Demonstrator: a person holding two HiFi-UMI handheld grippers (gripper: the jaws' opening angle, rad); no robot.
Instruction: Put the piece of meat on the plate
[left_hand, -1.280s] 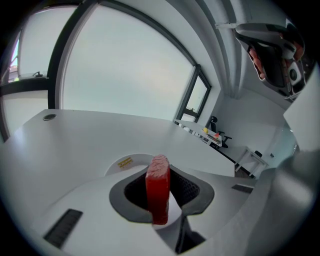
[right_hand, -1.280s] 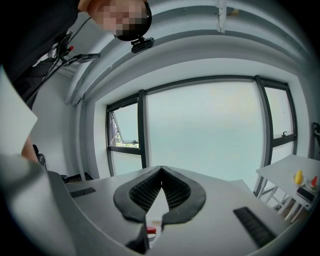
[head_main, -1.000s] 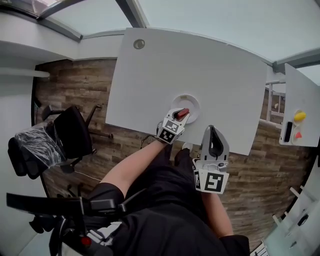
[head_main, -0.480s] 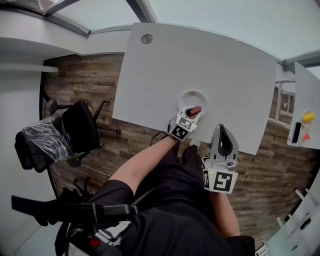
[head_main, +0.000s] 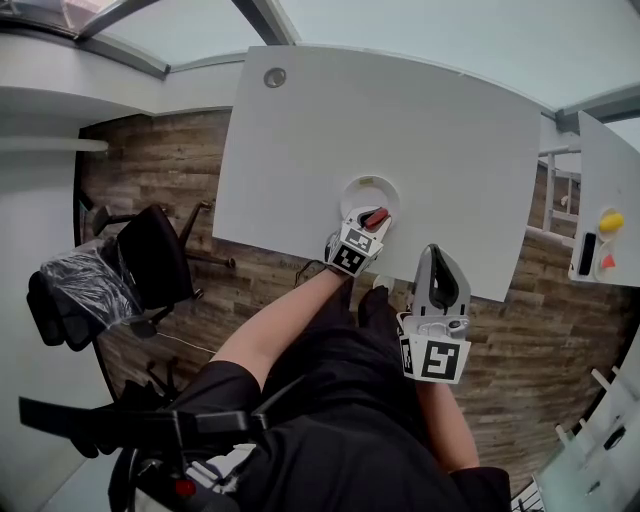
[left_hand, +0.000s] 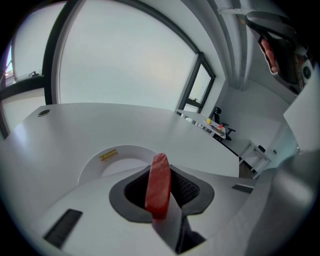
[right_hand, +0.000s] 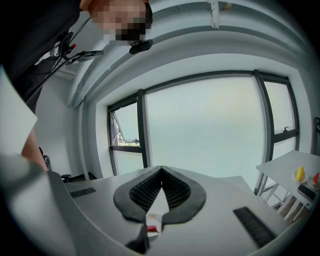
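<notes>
Since a second earlier, the left gripper had carried the meat from about 7 o'clock of the plate round to about 6 o'clock; the white table bore only that plate, near its front edge; the right gripper hung at 5 o'clock of the plate, past the table's edge, its jaws together on nothing; the left jaws were clamped on the red strip of meat, held upright just above the plate's near rim.

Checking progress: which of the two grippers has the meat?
The left gripper: its jaws clamp the red meat over the plate; the right gripper is shut, empty.
</notes>
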